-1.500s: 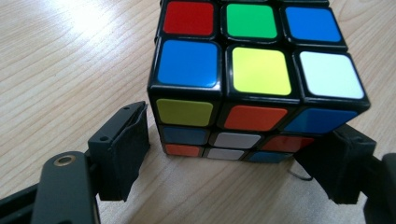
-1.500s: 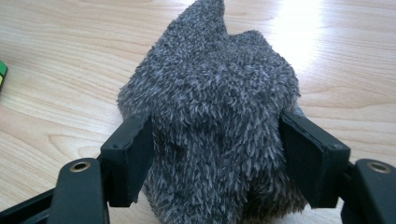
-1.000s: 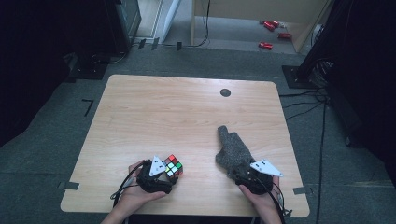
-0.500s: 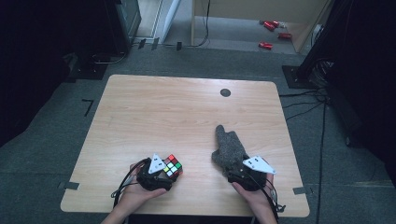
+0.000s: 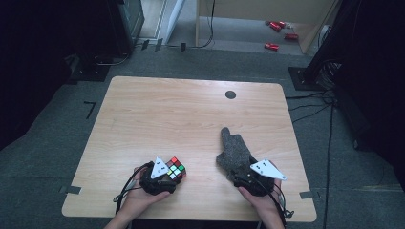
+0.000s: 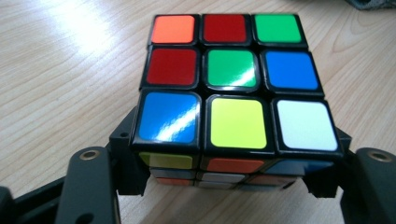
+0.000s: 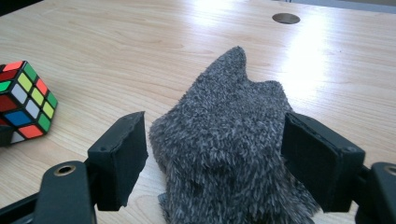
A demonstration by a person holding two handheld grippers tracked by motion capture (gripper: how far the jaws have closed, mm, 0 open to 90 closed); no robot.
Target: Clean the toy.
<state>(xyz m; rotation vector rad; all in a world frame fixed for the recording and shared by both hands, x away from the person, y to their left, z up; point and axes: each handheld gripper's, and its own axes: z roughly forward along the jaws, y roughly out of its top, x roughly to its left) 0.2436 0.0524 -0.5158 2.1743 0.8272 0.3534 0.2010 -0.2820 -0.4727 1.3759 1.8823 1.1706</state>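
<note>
1. Low and left of centre in the high view, the left claw (image 5: 168, 177) sits on the worktop (image 5: 157, 114) with the puzzle cube (image 5: 175, 169) between its jaws.

2. In the left gripper view the cube (image 6: 233, 88) sits square in front of the camera, and the black jaws flank its lower corners. They have just been closing in on it. The pads look to be at its sides, but I cannot tell whether they press yet.

3. Lower right in the high view, the right claw (image 5: 241, 172) is at the near end of the grey fuzzy sock (image 5: 234, 150).

4. The right gripper view shows the sock (image 7: 224, 140) bunched between the jaws, which stand spread. There is a gap beside the jaw at frame left, while the one at frame right sits against the pile. Nothing is pinched there.

5. The relation that counts is this: each thing lies straight ahead of its own claw, already inside the jaws. The sock's long axis runs away from the right claw, up the frame and slightly left, so its jaws straddle it across the narrow way.

6. The left hand (image 5: 143, 198) is nearer the cube and the right hand (image 5: 260, 200) nearer the sock. The two things lie well apart, so neither arm needs to cross over. My guess is that only squeezing remains before either can be lifted.
</note>
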